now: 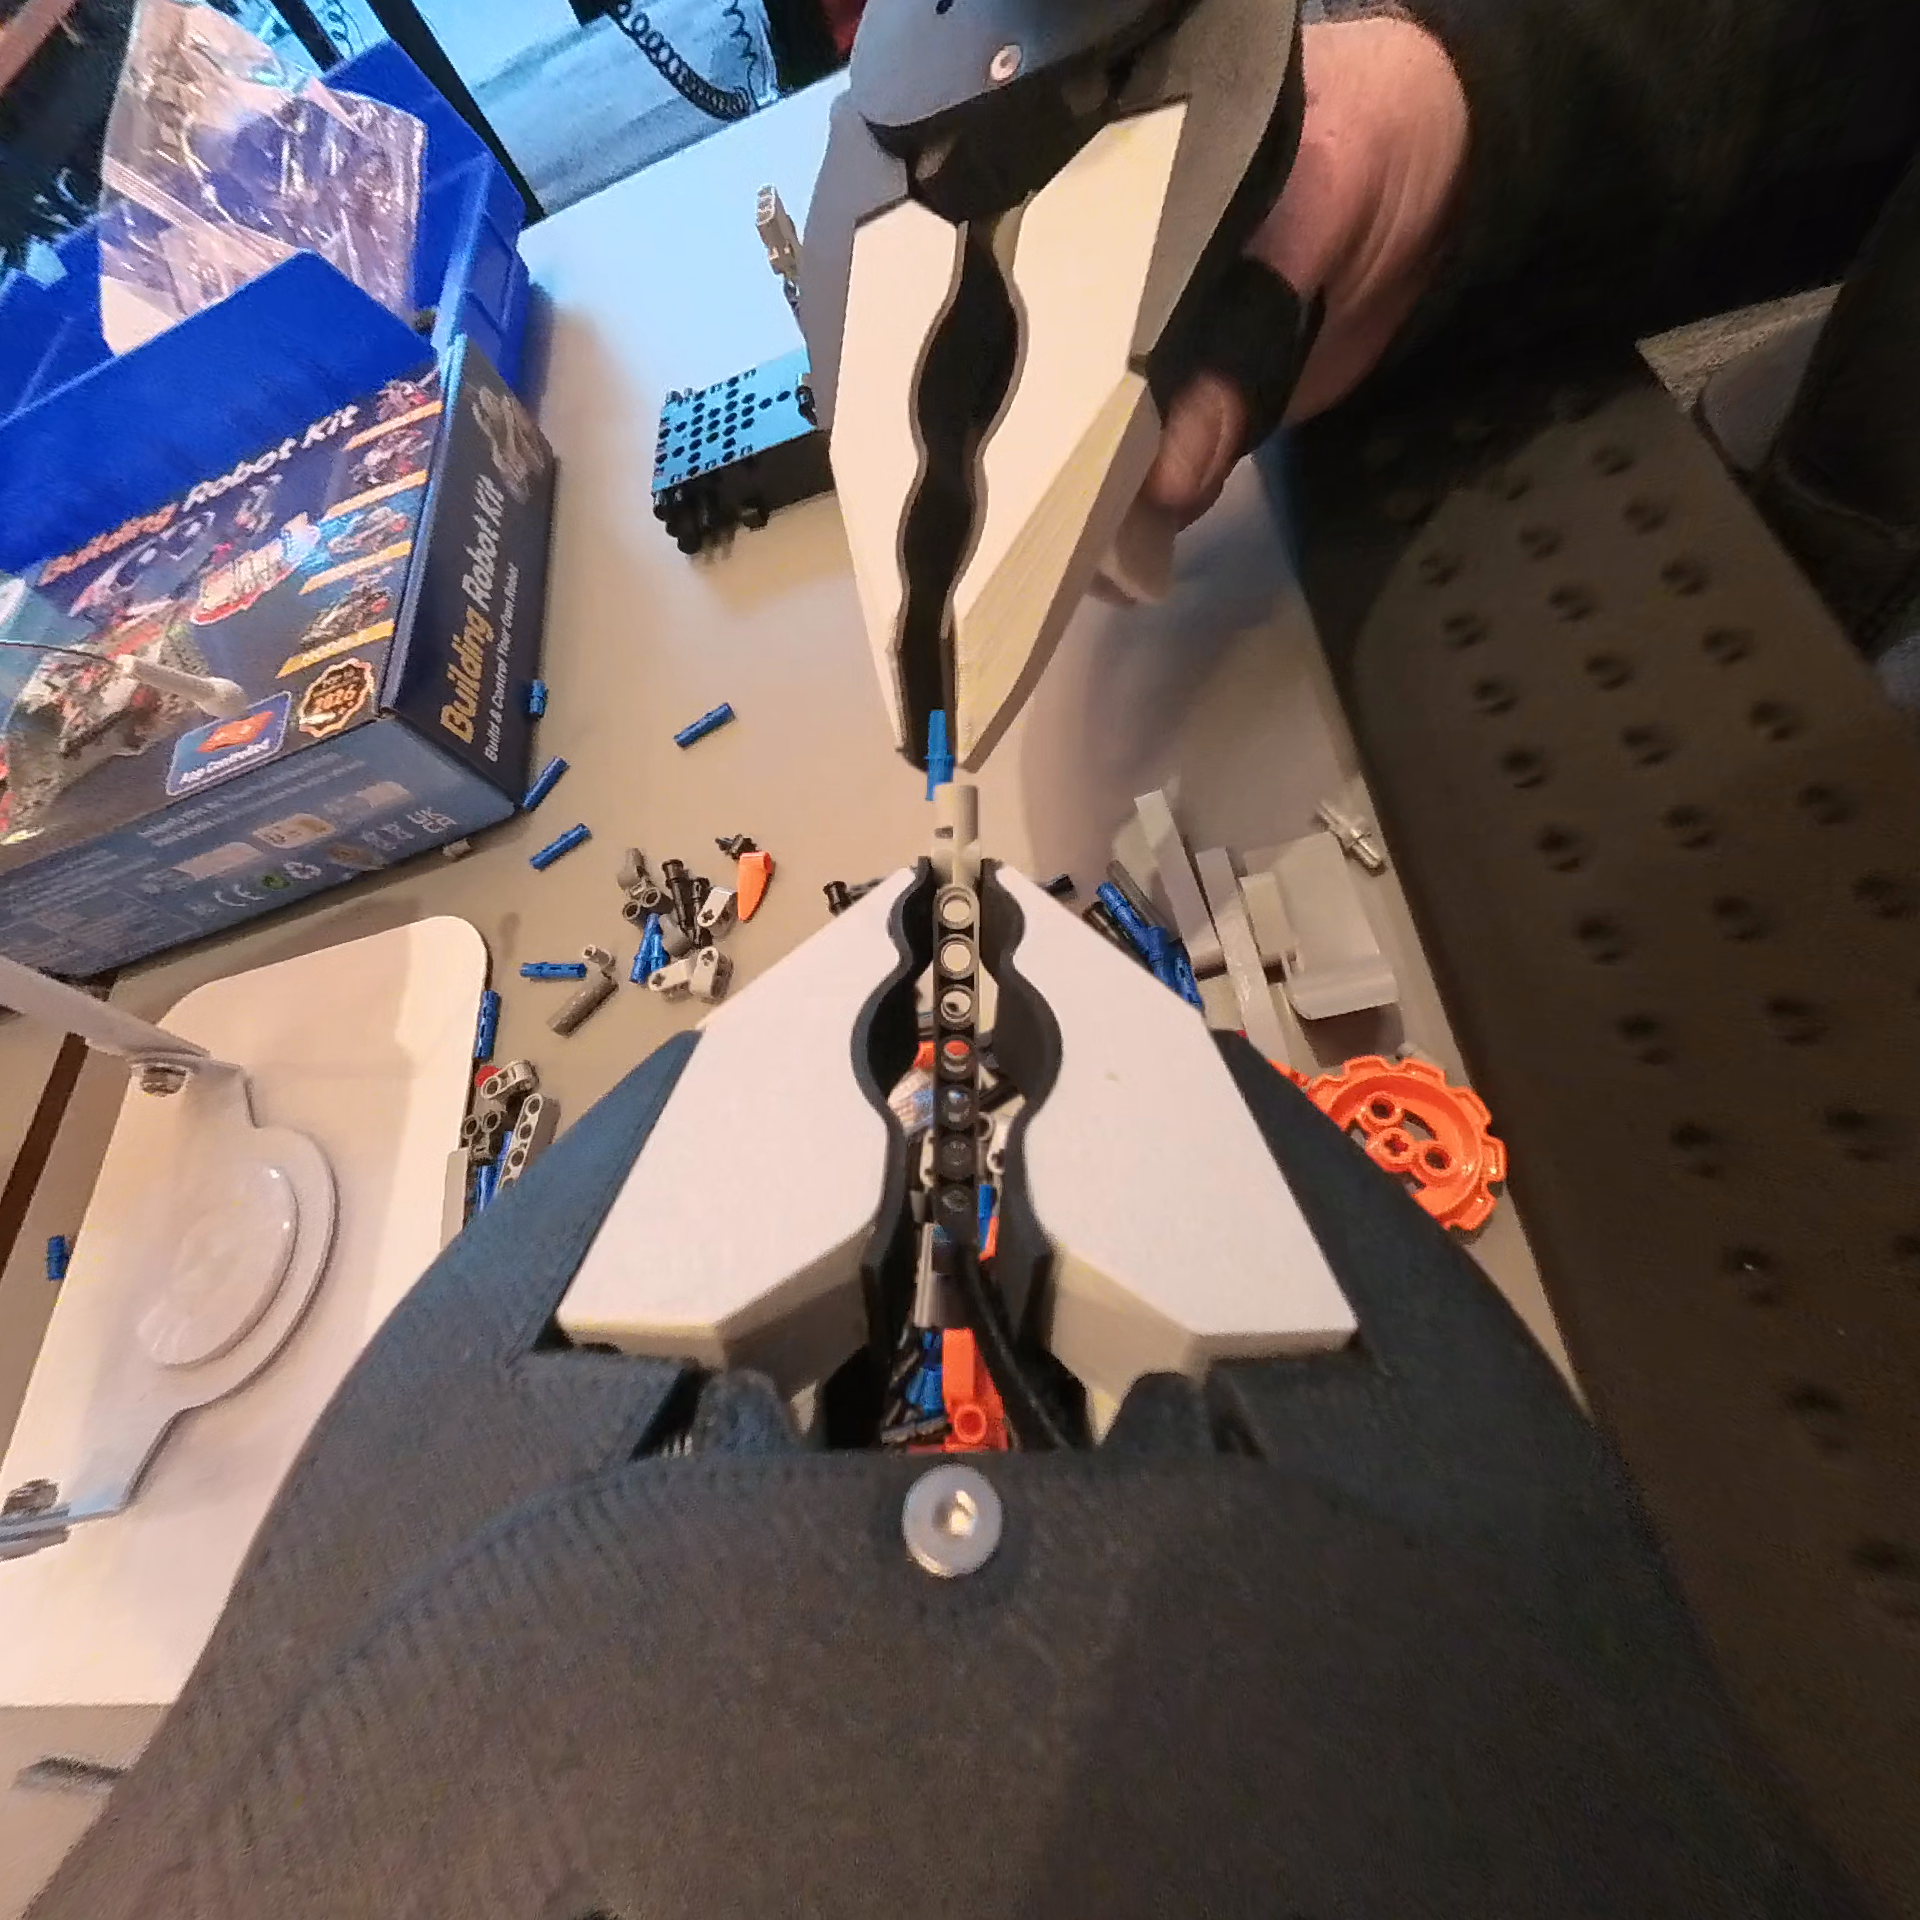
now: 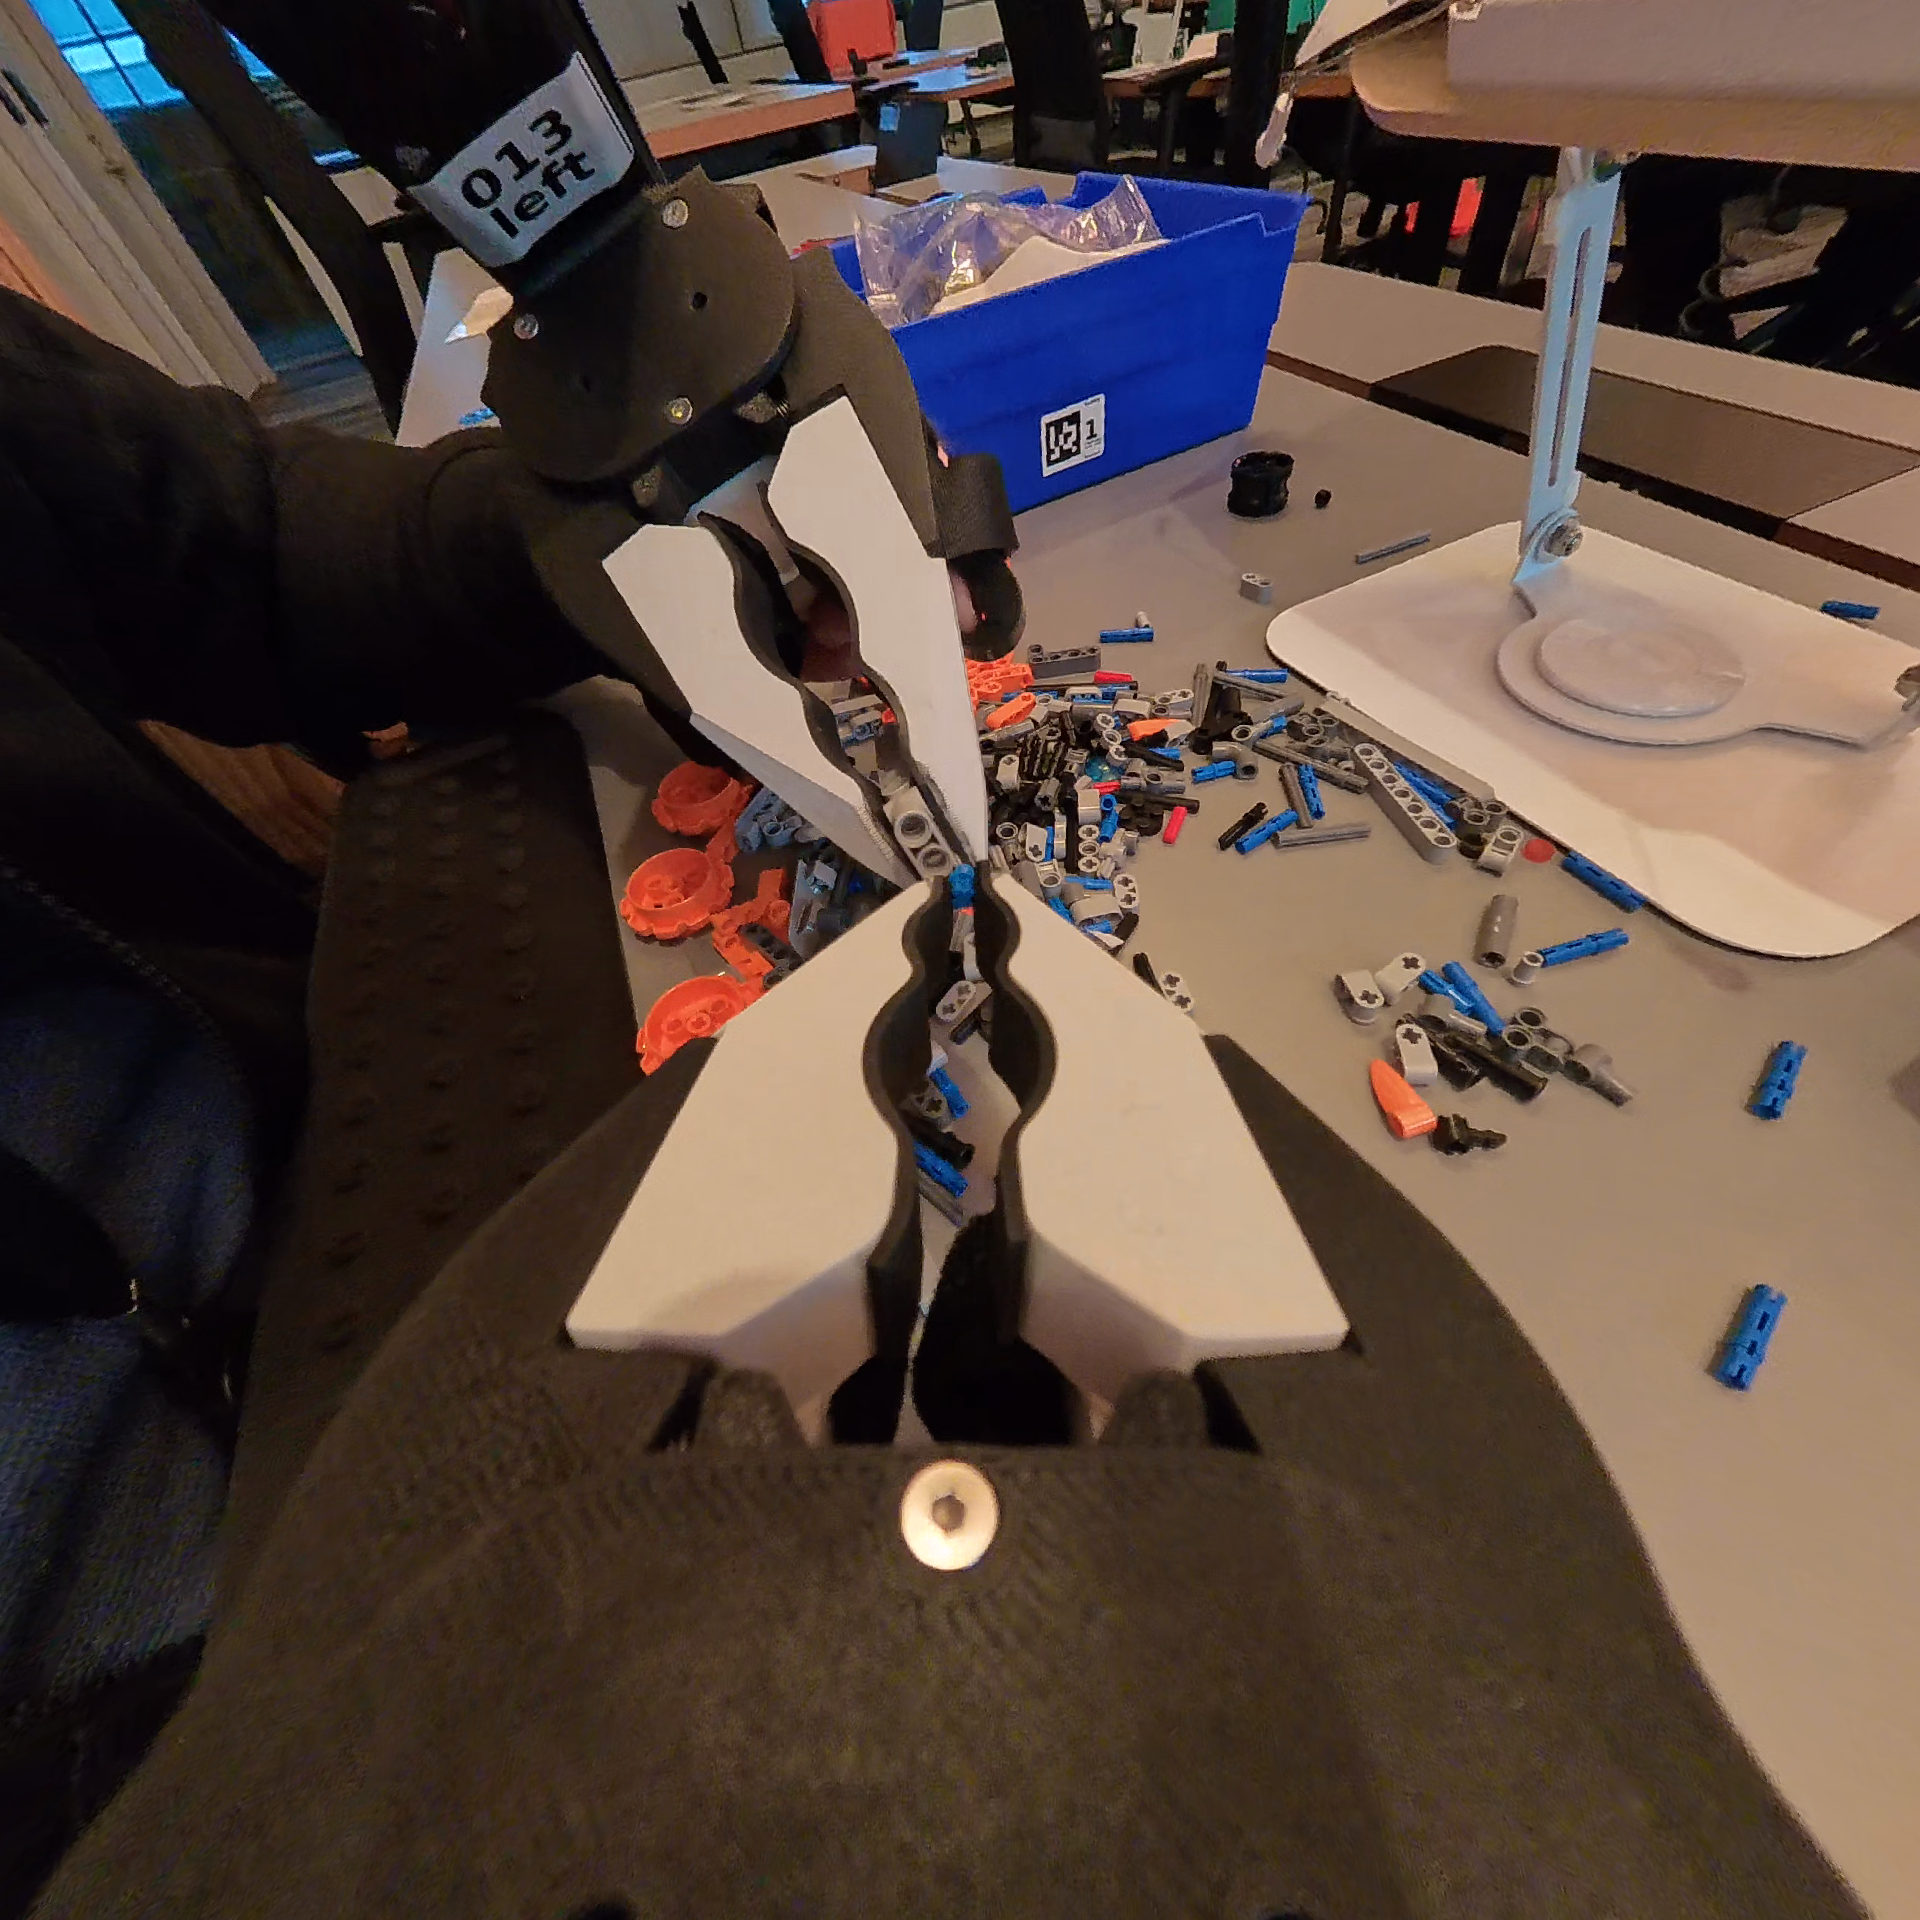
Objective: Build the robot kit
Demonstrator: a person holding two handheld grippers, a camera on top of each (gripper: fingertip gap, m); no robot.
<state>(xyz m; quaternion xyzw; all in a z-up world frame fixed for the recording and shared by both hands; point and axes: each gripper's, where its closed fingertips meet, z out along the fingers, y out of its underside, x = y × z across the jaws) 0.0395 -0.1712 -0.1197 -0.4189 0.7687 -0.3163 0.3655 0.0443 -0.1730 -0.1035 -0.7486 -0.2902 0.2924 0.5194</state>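
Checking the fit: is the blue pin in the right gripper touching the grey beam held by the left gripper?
Cannot tell. In the left wrist view the blue pin ends right at the grey beam; neither view plainly shows contact or a gap.

blue bin (image 2: 1122, 343): glossy plastic | box (image 1: 312, 665): glossy printed card | table (image 2: 1558, 1299): matt, smooth grey

Left gripper (image 1: 956, 883): clamping a dark perforated beam (image 1: 956, 1049) with a grey connector (image 1: 956, 826) at its tip. Right gripper (image 1: 940, 764): gripping a blue pin (image 1: 938, 750), hanging just beside the connector. Lying on the grey table (image 1: 644, 623): printed box (image 1: 260, 665), orange gear (image 1: 1403, 1143), scattered small parts.
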